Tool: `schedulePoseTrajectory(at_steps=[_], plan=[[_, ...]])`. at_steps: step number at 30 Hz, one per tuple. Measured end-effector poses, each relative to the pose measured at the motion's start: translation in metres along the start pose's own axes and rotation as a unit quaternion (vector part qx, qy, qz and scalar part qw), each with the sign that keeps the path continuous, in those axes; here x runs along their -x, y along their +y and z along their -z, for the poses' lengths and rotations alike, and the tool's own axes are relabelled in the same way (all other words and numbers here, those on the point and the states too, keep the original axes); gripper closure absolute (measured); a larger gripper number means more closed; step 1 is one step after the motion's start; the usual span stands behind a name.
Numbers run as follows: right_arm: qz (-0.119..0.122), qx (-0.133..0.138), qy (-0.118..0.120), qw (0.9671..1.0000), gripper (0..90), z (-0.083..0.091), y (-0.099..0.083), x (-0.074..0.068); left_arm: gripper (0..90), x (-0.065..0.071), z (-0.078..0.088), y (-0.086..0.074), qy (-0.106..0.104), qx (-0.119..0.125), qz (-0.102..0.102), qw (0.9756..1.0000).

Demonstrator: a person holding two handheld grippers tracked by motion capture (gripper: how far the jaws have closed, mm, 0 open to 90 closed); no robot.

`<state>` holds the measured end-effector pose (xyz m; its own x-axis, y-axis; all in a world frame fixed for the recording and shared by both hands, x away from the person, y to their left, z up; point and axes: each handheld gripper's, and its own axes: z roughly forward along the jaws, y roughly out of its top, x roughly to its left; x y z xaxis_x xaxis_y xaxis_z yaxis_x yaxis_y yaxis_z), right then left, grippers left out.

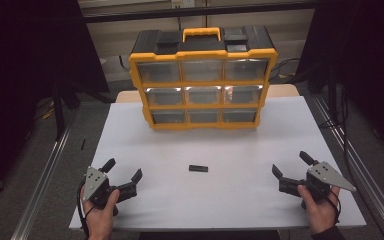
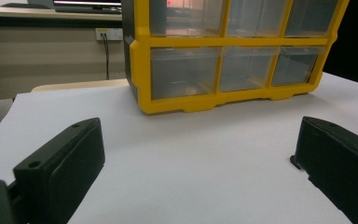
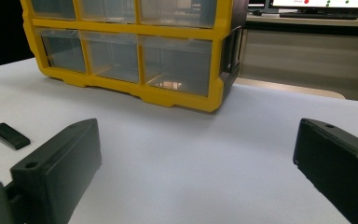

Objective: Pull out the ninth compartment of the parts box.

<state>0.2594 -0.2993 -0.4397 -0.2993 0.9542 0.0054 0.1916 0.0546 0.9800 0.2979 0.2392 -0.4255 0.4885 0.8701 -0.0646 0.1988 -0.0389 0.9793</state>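
Observation:
A yellow and black drawer cabinet [image 1: 203,79] with clear drawers stands at the back of the white table [image 1: 180,150]; its lower drawers show in the left gripper view [image 2: 228,70] and the right gripper view [image 3: 130,51]. A small flat black piece [image 1: 198,168] lies in the middle of the table, also at the left edge of the right gripper view [image 3: 9,136]. My left gripper [image 1: 124,170] rests near the front left corner, open and empty. My right gripper [image 1: 292,165] rests near the front right, open and empty. Both point toward the cabinet.
A metal rail [image 1: 42,185] runs along the table's left side and another [image 1: 365,185] along the right. A wall with a socket and cables [image 2: 105,42] lies behind the table. A desk with a monitor [image 3: 317,7] stands beyond the right.

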Motion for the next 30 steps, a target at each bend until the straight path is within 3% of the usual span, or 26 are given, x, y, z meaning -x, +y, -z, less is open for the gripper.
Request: schedulePoseTrajectory(at_steps=[14, 24, 30], plan=[[-0.002, -0.01, 0.016, 0.9998, 0.8, -0.011, -0.002, -0.003, 1.6, 0.004, -0.009, -0.005, 0.007, -0.015, 0.003, 0.9999], [0.001, -0.016, 0.035, 0.9993, 0.6, -0.023, -0.002, -0.01, 1.6, 0.008, -0.004, -0.005, 0.002, -0.008, -0.005, 1.0], [0.008, -0.015, 0.029, 0.9994, 1.4, -0.032, -0.001, -0.012, 1.6, 0.011, -0.003, -0.004, -0.002, -0.004, -0.011, 0.9999]])
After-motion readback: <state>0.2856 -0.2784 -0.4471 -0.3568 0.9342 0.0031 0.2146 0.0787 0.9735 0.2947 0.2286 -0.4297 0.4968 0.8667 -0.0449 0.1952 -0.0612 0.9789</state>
